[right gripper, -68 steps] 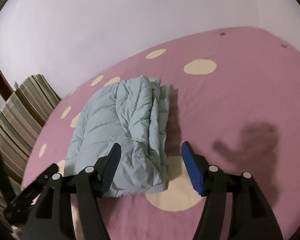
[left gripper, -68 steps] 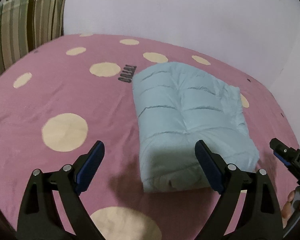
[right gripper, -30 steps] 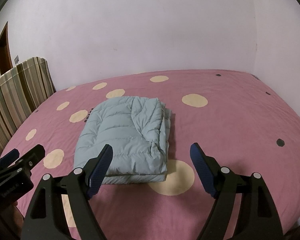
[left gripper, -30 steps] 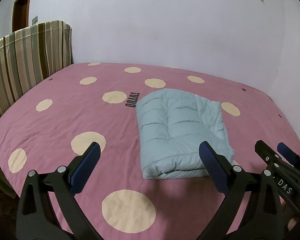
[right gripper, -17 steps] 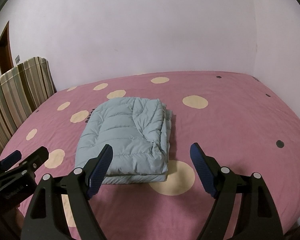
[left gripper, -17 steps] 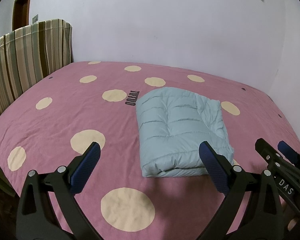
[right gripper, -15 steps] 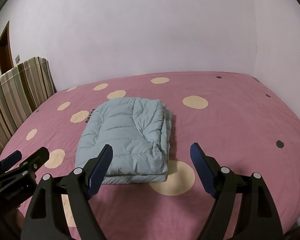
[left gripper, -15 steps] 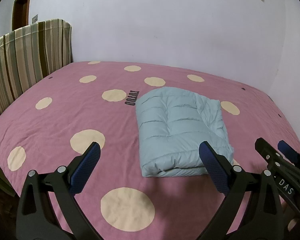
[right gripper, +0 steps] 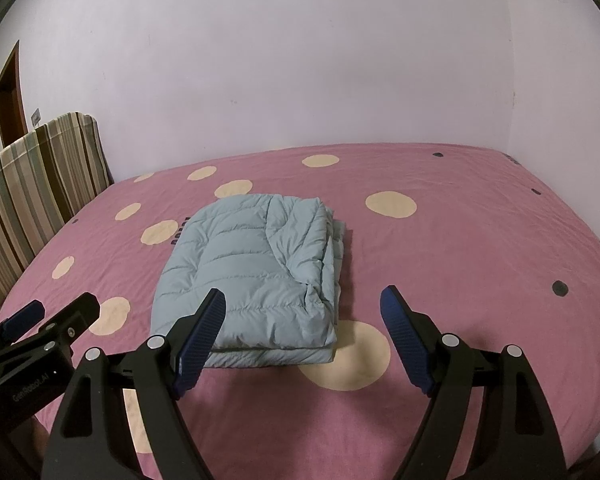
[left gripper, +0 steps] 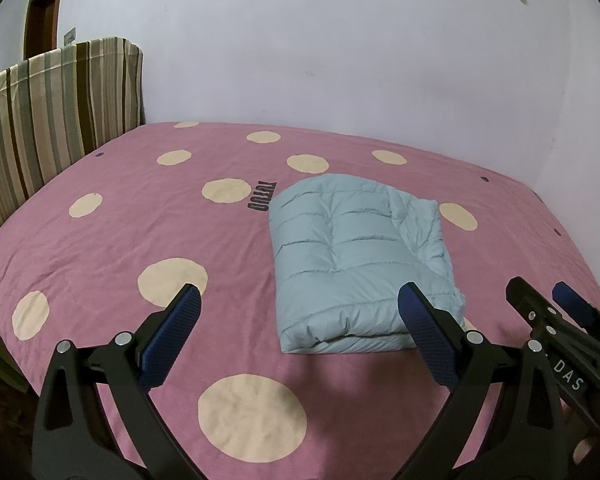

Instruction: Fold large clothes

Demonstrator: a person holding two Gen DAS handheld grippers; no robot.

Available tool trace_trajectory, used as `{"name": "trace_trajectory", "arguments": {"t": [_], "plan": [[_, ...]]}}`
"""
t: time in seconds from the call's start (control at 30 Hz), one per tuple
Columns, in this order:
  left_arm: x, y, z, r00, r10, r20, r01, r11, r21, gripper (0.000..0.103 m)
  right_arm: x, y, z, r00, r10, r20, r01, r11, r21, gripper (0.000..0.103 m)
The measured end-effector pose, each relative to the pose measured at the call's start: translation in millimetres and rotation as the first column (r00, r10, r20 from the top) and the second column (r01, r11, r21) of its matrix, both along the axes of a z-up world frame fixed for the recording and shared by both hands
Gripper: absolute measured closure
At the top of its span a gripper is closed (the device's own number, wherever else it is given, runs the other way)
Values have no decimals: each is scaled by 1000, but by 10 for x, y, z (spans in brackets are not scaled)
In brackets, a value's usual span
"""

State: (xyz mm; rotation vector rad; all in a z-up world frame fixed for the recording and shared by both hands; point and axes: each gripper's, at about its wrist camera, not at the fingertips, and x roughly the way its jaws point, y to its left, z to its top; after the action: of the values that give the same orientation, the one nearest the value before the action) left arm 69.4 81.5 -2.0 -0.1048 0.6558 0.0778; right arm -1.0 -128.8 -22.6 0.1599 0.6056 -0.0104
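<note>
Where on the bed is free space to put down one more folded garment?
The bedsheet is bare right of the folded jacket, toward the wall, and also left of it, toward the striped headboard. No part is crowded.

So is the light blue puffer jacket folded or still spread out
Folded. The light blue quilted puffer jacket lies as a compact layered rectangle on the pink dotted bedsheet, stacked edges showing.

The pale blue quilted puffer jacket (left gripper: 360,256) looked smooth with a faint sheen. The pink dotted cotton bedsheet (left gripper: 140,220) was matt and slightly creased, and the black plastic left gripper (left gripper: 300,336) bore textured blue pads (left gripper: 172,328).
</note>
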Motion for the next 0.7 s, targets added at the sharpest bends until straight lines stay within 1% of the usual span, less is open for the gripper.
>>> {"name": "trace_trajectory", "arguments": {"t": [0.7], "plan": [[16, -6, -32, 1000, -21, -5, 21, 1000, -7, 4, 14, 3, -11, 1000, 5, -6, -5, 1000, -2, 25]]}}
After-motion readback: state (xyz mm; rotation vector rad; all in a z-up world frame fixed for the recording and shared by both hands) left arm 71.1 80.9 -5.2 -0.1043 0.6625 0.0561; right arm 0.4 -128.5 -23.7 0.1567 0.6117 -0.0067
